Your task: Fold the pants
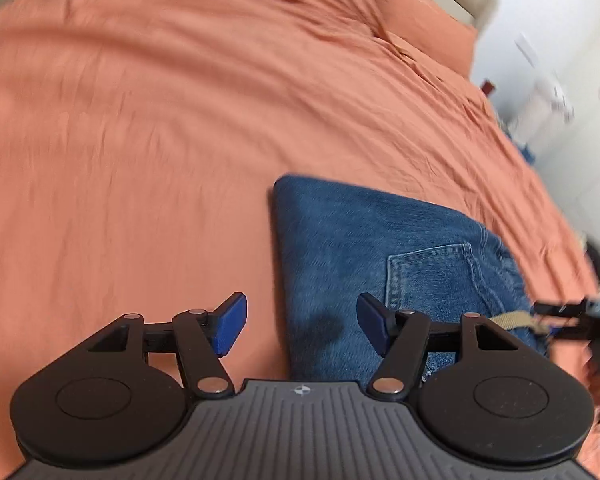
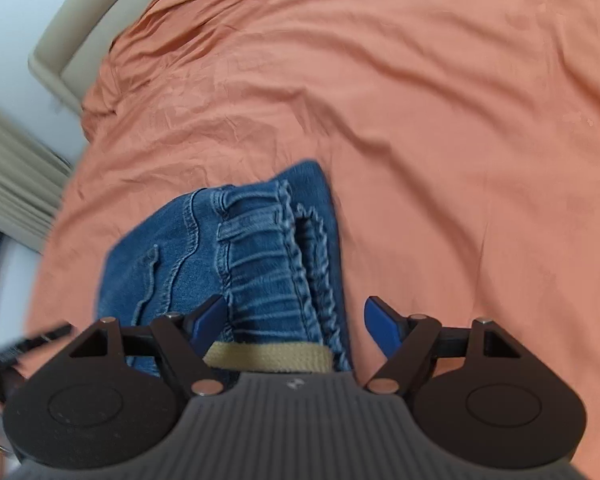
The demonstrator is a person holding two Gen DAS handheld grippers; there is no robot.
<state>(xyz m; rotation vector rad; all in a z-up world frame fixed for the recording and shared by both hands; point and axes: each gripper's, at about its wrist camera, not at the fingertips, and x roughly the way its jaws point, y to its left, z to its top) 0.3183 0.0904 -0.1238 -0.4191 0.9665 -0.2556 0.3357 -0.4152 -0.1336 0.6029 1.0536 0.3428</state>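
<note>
Covering most of both views: orange bedspread (image 1: 160, 120), wrinkled. Folded blue jeans (image 1: 360, 248) lie flat on bedspread near its near edge, back pocket (image 1: 428, 272) up; elastic waistband (image 2: 276, 248) and tan belt strip (image 2: 268, 358) show in right wrist view. Orange pillow (image 1: 420, 20) far from jeans, by beige headboard (image 2: 80, 28). Left gripper (image 1: 302, 326) wide open, empty, over jeans' folded edge. Right gripper (image 2: 296, 322) wide open, empty, above waistband.
</note>
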